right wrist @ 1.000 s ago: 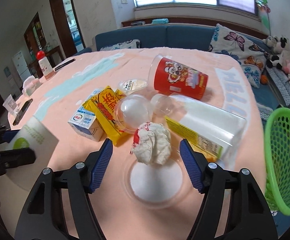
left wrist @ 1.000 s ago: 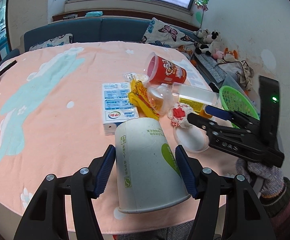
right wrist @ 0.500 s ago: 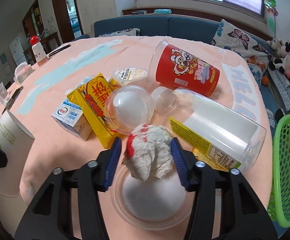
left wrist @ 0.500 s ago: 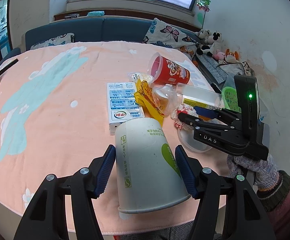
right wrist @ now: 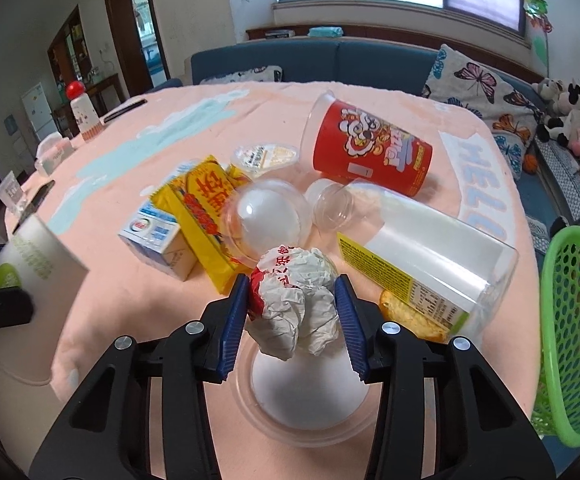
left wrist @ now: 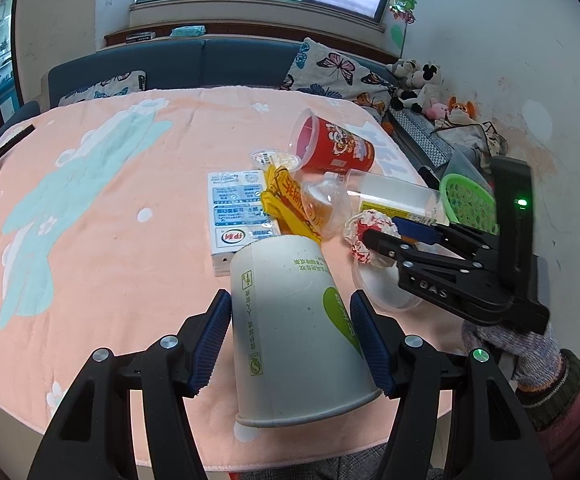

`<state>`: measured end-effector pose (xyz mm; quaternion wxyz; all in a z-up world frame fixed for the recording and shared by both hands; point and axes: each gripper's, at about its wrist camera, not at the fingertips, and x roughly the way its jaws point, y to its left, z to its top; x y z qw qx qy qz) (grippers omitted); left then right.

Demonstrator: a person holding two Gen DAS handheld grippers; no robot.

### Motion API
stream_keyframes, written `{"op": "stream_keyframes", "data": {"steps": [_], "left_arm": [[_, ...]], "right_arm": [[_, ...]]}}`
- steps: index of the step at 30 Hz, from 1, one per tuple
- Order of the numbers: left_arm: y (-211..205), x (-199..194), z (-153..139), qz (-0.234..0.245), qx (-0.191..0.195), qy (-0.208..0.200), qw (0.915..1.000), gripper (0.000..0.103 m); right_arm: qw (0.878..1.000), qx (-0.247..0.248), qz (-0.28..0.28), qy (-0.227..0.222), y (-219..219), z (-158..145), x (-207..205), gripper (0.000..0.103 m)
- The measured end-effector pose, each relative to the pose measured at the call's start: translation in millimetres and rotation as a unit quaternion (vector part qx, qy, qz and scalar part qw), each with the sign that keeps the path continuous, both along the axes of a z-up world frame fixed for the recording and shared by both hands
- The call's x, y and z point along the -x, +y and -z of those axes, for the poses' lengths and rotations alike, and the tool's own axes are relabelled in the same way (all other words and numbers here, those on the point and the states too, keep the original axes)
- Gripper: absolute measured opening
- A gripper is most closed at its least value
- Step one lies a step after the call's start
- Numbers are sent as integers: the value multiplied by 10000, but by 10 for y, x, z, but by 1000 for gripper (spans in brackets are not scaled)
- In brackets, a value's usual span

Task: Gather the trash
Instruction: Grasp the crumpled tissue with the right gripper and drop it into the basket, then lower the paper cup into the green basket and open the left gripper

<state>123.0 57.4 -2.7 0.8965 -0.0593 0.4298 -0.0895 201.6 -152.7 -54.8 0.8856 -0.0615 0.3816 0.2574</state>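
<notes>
right tongs [right wrist: 296, 312] have just closed on the crumpled wrapper [right wrist: 296, 300]; left tongs [left wrist: 290, 340] clamp the paper cup [left wrist: 294, 328]

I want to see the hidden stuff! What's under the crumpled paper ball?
A clear round plastic lid lies on the pink tablecloth right beneath the crumpled wrapper ball, which the right gripper pinches. Whether the ball touches the lid can't be told.

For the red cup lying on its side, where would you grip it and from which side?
Grip the red cup across its round wall near the middle, coming down from above. It lies on its side, mouth toward the milk carton, and the clear jar crowds its near side, so the top looks like the freest approach.
</notes>
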Motion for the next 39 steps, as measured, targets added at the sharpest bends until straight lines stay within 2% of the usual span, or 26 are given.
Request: {"op": "stream_keyframes", "data": {"steps": [8, 17, 27, 33, 36, 39], "left_arm": [[-213, -38, -112, 269, 10, -120, 9996, 59], [-727, -200, -186, 757, 85, -143, 9970, 59], [-1361, -405, -311, 1248, -7, -250, 9919, 59], [-1701, -581, -360, 1486, -58, -278, 9885, 59], [-1883, -689, -389, 1598, -87, -287, 9867, 59], [-2047, -782, -411, 1694, -97, -288, 9851, 59]], "right_arm": [[9988, -327, 211, -303, -372, -312, 242, 44], [9906, -353, 1222, -507, -1262, -470, 252, 45], [9714, -285, 2324, -401, -2315, -363, 151, 45], [9637, -238, 2648, -254, -2656, -214, 90, 48], [9607, -289, 2754, -187, -2788, -148, 81, 56], [9588, -287, 2818, -192, -2855, -126, 105, 57]]}}
